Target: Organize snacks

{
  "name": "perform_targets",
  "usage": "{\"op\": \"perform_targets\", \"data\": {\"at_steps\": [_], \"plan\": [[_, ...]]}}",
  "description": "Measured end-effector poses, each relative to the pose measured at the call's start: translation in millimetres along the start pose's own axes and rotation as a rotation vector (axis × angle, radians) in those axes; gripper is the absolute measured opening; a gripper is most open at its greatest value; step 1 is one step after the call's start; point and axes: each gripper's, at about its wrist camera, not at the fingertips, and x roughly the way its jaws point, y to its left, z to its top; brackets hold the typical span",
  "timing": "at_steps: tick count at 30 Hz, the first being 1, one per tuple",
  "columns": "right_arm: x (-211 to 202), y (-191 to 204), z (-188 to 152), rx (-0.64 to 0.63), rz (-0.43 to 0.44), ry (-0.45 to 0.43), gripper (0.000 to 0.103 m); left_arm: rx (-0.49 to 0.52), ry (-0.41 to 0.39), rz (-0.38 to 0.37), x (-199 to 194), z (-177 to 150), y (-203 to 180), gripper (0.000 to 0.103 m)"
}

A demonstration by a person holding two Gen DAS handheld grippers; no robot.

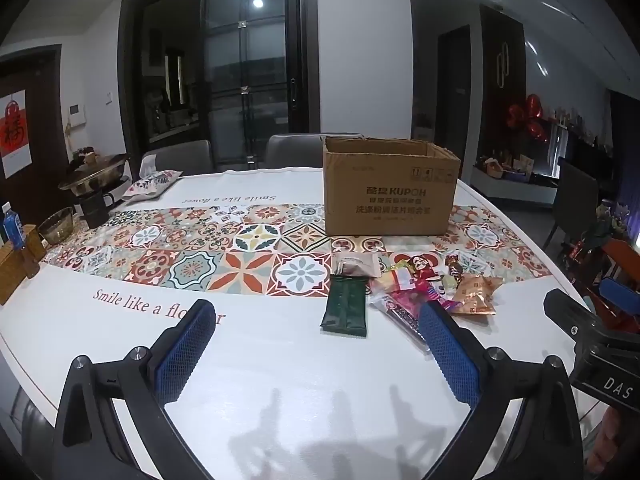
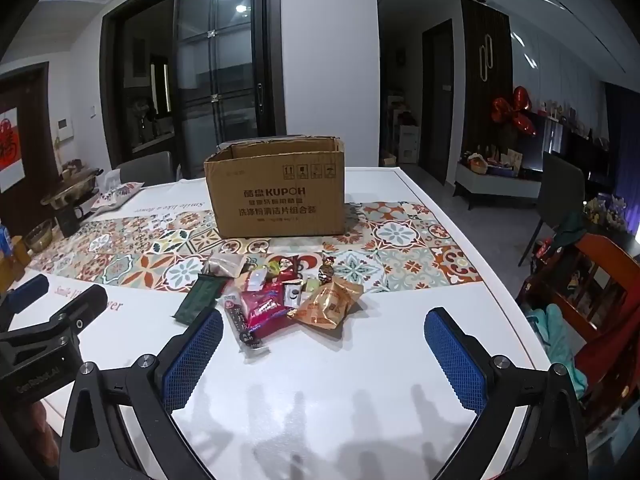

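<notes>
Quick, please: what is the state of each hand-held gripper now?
Left hand-held gripper: open, holding nothing.
Right hand-held gripper: open, holding nothing.

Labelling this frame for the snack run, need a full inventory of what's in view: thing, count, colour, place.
cardboard box: 1, brown, open top, on the patterned runner behind the snacks
snack pile: several packets, mixed colours, exact count unclear, in front of the box
dark green packet: 1, flat at the pile's left edge
golden packet: 1, orange-gold, pile's right side
red packet: 1, pile's middle
table: 1, white top with a tiled runner
tissue pouch: 1, floral, far left
glass bowl: 1, clear, left edge
blue bottle: 1, left edge
grey chairs: 2, behind the table
left gripper: black, blue fingers, open, empty
right gripper: same, open, empty
</notes>
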Motion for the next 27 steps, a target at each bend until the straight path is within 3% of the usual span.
{"op": "perform_targets", "data": {"at_steps": [27], "plan": [[-3.1, -1.3, 0.2, 0.008, 0.012, -0.007, 0.102, -0.005, -0.038, -0.008, -7.7, 4.5, 0.0, 0.103]]}}
